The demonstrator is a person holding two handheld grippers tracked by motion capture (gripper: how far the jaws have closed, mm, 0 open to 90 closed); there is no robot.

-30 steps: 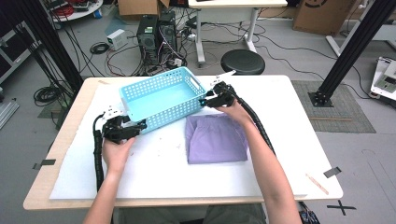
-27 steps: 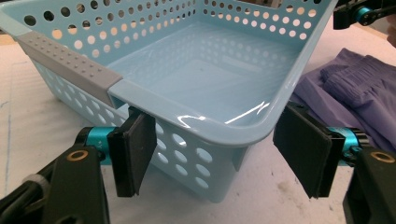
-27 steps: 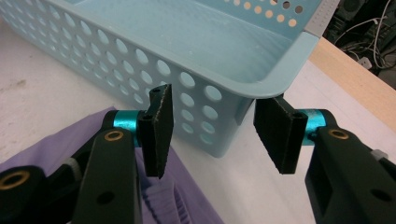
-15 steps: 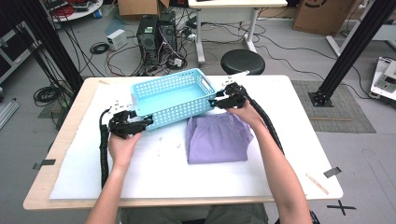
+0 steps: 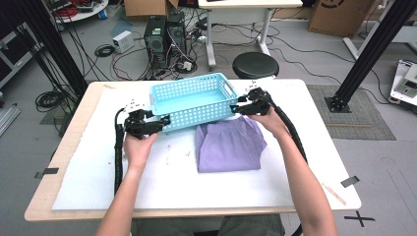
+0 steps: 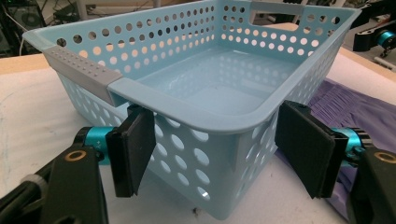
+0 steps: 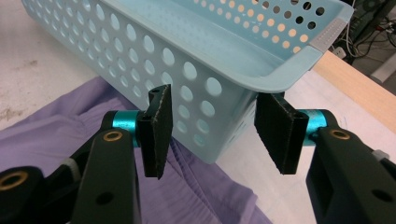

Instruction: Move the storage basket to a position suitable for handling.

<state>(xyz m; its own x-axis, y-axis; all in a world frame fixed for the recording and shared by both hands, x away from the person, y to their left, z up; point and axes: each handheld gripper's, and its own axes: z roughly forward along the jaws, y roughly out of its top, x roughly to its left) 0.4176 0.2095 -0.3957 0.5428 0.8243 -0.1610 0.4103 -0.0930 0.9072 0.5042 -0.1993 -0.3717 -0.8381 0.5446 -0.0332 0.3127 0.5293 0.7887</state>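
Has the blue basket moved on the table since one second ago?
Yes. The blue basket has shifted toward the table's right side: against the purple cloth, which lies in the same place, its right end now reaches farther over it.

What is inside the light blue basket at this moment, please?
Nothing can be seen inside the basket: its smooth bottom is bare in the left gripper view. The near inside corners are hidden by the rim. The purple cloth lies outside, beside it on the table.

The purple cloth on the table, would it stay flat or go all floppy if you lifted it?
The purple cloth would probably flop and droop: it lies folded, with soft wrinkles. It looks thin, so likely light. Pushed, it would more likely bunch up than slide neatly, and it can't roll.
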